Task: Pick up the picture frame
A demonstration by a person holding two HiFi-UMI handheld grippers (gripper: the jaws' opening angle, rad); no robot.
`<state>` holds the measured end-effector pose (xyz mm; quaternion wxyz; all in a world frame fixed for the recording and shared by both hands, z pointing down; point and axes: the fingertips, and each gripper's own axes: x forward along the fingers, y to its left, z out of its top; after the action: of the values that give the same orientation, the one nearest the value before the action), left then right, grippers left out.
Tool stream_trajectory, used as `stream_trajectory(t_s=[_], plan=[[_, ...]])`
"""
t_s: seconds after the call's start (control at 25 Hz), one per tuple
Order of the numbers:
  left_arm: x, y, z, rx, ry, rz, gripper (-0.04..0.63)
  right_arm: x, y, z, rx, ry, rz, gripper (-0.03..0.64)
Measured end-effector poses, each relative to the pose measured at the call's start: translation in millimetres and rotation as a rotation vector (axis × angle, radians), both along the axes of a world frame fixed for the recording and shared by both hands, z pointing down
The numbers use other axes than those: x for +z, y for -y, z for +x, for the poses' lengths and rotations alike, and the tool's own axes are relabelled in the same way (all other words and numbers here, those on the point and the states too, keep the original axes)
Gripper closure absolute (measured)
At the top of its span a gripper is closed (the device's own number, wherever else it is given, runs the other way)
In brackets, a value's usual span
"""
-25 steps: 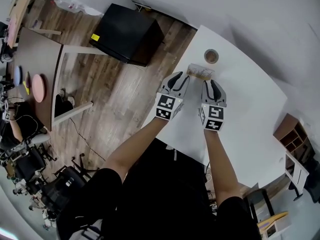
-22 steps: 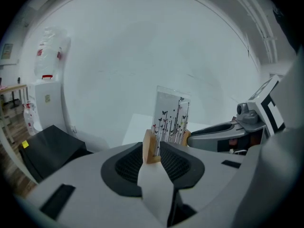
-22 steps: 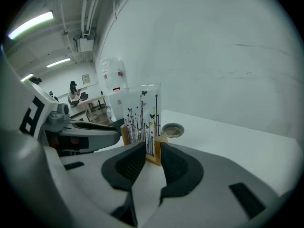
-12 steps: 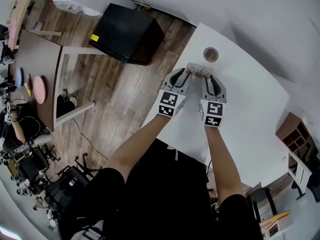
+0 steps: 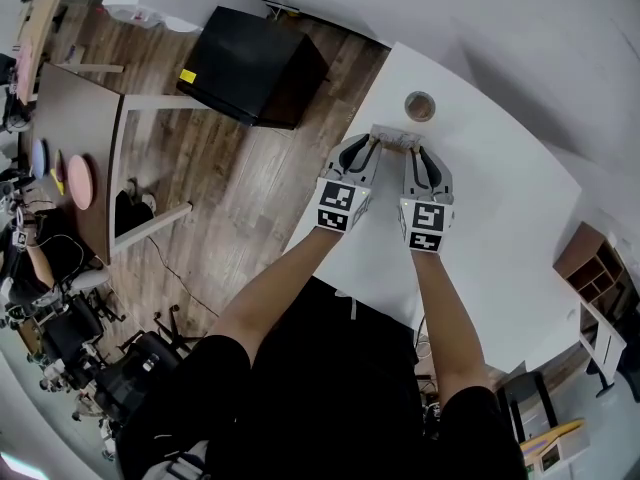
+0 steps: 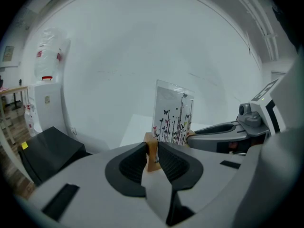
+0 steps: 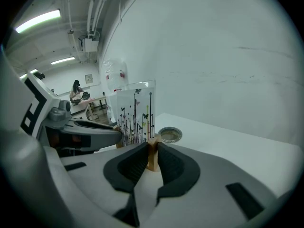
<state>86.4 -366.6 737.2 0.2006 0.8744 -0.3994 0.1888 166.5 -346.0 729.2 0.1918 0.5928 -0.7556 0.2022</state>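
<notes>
The picture frame is a clear pane printed with black stems and butterflies, standing in a wooden base. It is held up between both grippers over the far part of the white table. My left gripper is shut on the base's left end. My right gripper is shut on the base's right end. The pane stands upright in the left gripper view, and the pane rises left of the jaws in the right gripper view.
A small round tin with a brown inside sits on the table just beyond the frame, also seen as the tin. A black box stands on the wooden floor at the left. A wooden shelf is at the right.
Both grippers, with the frame between them, have shifted a little farther up the table towards the round tin. Their hold looks the same.
</notes>
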Motion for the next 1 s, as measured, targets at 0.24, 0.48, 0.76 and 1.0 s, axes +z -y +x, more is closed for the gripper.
stream_trajectory(t_s=[0.24,0.48,0.76,1.0], plan=[[-7.4,-12.6,0.2,0.006,0.012,-0.008,0.526,-7.9,-6.2,4.5,0.01,0.031,-0.001,0.548],[-43.3,-46.5,-4.9,-0.007,-0.021,-0.028,0.525,-42.4,-43.3,-0.4,0.024,0.066,0.011,0.549],[-98.5,-98.1,-19.4,0.016,-0.04,-0.018,0.525,-97.4,-92.8,-14.5,0.05,0.06,0.038,0.549],[-154.9,-130.2,-42.8,0.011,-0.086,0.034,0.525,-155.0,-130.0,-38.0,0.084,0.049,0.094,0.549]])
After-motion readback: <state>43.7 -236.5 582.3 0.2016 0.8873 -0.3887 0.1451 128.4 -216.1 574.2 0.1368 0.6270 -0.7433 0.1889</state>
